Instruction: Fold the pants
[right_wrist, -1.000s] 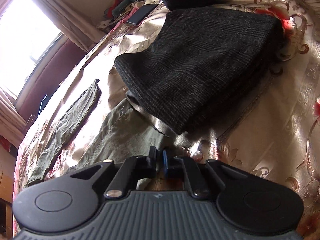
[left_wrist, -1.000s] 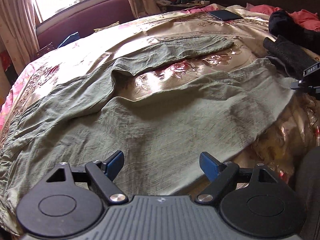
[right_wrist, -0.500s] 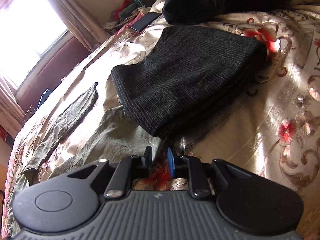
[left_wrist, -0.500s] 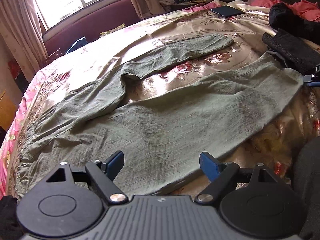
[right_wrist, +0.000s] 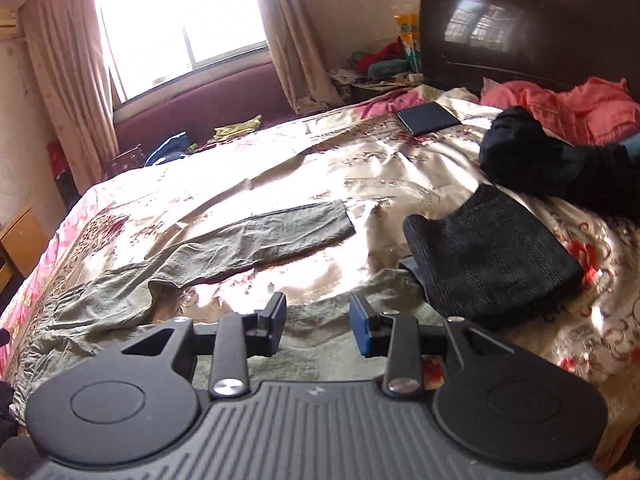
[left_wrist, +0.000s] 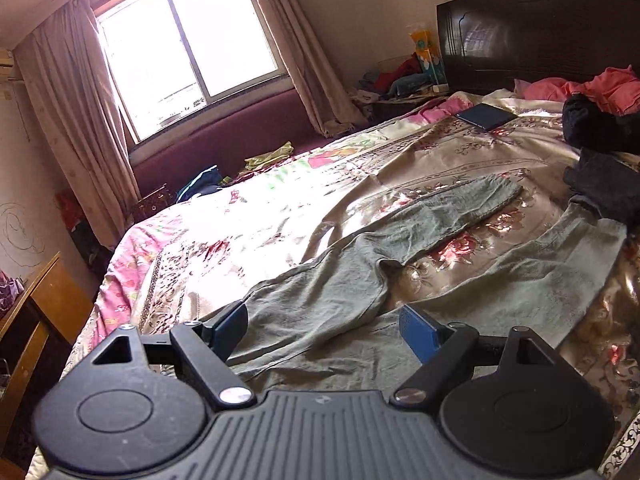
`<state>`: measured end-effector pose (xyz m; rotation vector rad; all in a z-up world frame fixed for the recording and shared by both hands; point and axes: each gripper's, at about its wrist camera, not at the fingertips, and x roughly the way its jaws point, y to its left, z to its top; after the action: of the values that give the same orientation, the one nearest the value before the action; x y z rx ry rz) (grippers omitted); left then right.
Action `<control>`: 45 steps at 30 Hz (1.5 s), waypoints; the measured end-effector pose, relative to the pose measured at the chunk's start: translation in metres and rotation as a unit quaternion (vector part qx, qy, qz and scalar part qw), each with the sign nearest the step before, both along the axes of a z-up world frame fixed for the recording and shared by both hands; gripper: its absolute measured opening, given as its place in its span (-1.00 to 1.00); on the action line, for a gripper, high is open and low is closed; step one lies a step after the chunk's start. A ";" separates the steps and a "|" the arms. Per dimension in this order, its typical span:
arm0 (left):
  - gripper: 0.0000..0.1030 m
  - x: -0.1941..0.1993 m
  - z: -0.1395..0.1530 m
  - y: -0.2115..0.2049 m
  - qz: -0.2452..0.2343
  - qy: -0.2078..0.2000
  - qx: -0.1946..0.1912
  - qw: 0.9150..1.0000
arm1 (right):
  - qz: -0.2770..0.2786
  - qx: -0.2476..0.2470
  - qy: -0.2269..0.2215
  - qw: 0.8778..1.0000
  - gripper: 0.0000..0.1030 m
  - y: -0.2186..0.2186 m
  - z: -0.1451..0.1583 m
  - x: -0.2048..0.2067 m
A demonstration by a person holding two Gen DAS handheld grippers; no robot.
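Note:
Olive green pants [left_wrist: 340, 292] lie spread flat on the floral bedspread [left_wrist: 280, 200], legs apart in a V, cuffs toward the headboard. They also show in the right wrist view [right_wrist: 248, 244]. My left gripper [left_wrist: 324, 332] is open and empty, raised above the waist end. My right gripper [right_wrist: 318, 320] is open and empty, held above the near leg. The near leg's cuff lies partly under a folded dark grey garment [right_wrist: 488, 256].
A black garment [right_wrist: 540, 160] and pink bedding [right_wrist: 568, 100] lie by the dark headboard [right_wrist: 520, 32]. A dark tablet [right_wrist: 426, 118] lies on the bed. A wooden table [left_wrist: 36, 320] stands at the left. A window seat [left_wrist: 224, 144] with clutter runs along the far side.
Both grippers lifted up and back from the pants, so the whole bed and room show. The right gripper, shut low by the near leg's cuff, opened and holds nothing.

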<state>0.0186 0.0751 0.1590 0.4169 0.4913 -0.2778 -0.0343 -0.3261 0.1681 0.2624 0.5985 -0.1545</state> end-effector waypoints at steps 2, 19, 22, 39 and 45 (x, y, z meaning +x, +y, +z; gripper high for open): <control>0.85 0.023 -0.004 0.018 0.013 0.012 0.001 1.000 | 0.041 -0.007 0.010 0.999 -0.28 0.016 0.005 0.028; 0.79 0.304 -0.130 0.165 0.060 0.155 0.052 0.985 | 0.443 -0.178 0.103 0.873 -0.12 0.221 -0.125 0.405; 0.80 0.325 -0.151 0.184 0.059 0.177 0.065 0.980 | 0.460 -0.192 0.116 0.859 -0.12 0.234 -0.142 0.433; 0.30 0.351 -0.160 0.196 0.023 0.239 0.018 0.971 | 0.501 -0.216 0.151 0.824 -0.06 0.258 -0.160 0.468; -0.23 0.350 -0.161 0.189 0.009 0.233 0.013 0.972 | 0.499 -0.213 0.168 0.823 -0.13 0.263 -0.172 0.474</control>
<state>0.3682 0.2643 -0.0018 0.3715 0.9596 -0.3544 0.4398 -0.0628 -0.0036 -0.5475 0.9631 0.6969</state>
